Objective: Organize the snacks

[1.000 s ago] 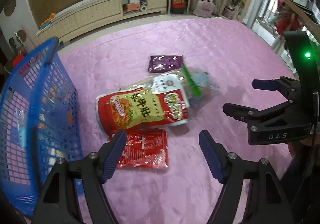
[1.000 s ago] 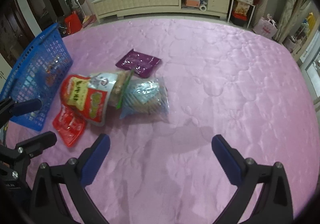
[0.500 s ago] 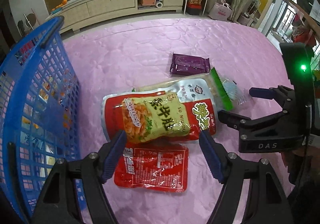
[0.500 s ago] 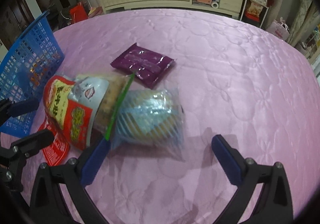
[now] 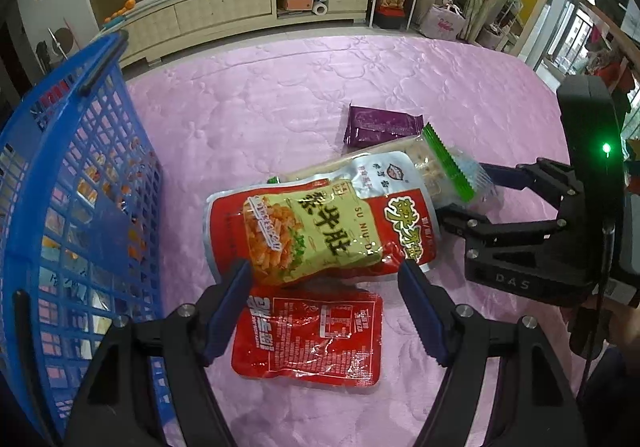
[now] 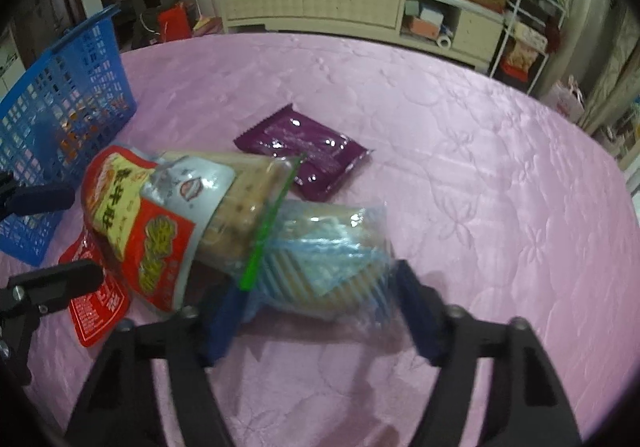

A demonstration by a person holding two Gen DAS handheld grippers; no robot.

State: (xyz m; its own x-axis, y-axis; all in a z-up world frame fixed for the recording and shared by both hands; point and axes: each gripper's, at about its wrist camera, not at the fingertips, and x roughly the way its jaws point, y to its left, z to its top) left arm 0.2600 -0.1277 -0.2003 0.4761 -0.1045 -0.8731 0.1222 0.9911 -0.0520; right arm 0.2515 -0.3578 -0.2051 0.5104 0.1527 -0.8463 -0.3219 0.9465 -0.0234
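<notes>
R gripper (image 6: 316, 311) jaws closing round blue cracker pack (image 6: 332, 259).

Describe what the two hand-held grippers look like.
Both are black plastic frames with silver screws and two fingers ending in blue ribbed pads. The left hand-held gripper shows this up close. The right hand-held gripper has "DAS" lettering on its body, a lit green indicator light above, and a thin black cable hanging beside it.

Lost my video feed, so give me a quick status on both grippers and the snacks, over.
Right hand-held gripper closing around blue-striped cracker pack. Left hand-held gripper open over flat red packet. Red-yellow bag overlaps it. Basket left.
</notes>
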